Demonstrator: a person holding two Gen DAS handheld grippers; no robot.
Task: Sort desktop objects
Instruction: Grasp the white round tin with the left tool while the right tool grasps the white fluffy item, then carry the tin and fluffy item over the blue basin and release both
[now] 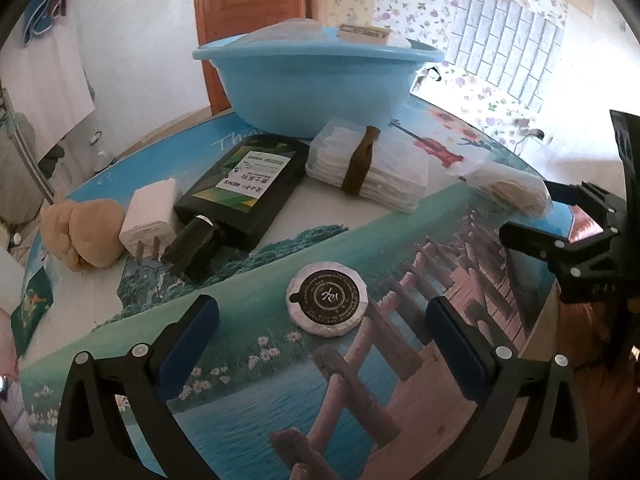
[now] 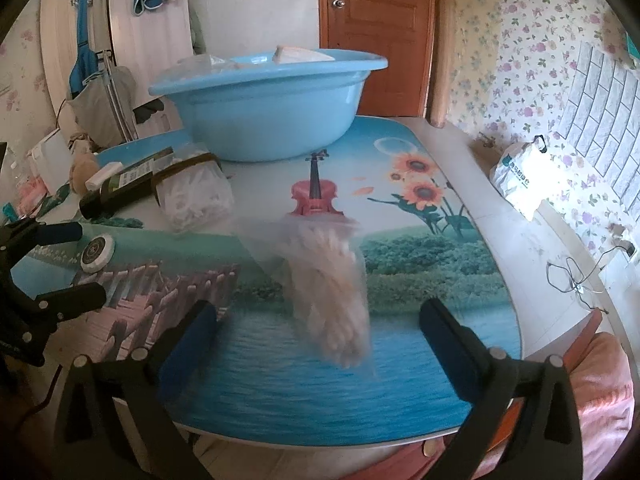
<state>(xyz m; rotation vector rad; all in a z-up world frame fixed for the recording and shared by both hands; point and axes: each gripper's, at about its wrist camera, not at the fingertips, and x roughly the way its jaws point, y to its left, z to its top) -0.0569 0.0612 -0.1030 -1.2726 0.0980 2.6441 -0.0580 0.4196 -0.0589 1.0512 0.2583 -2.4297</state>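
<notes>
**A:** Left gripper: released, spread wide, holding nothing. Just ahead, between its fingertips, a round wrapped soap, flat on the table and touching neither pad.

**B:** And the right gripper?

**A:** Also wide apart, gripping nothing. Between its fingers, a clear bag of cotton swabs, blurred and apart from both pads. Cannot tell whether lying on the table or a little above it.

**B:** So how far along with the sorting?

**A:** Probably only begun. Farther ahead of both grippers, a blue basin, with a few flat packets showing over its rim. Some things seemingly put away already, then.

**B:** And what left to do?

**A:** Rather much, to judge from here. Between the left gripper and the basin, all outside it: a black bottle on its side, a white charger plug touching its left flank, and a banded bundle of white packets to the right of it. Far to the left of that gripper, a beige plush toy. In addition the soap and the swab bag, nearest to the open jaws, and likely next to pick up.
</notes>
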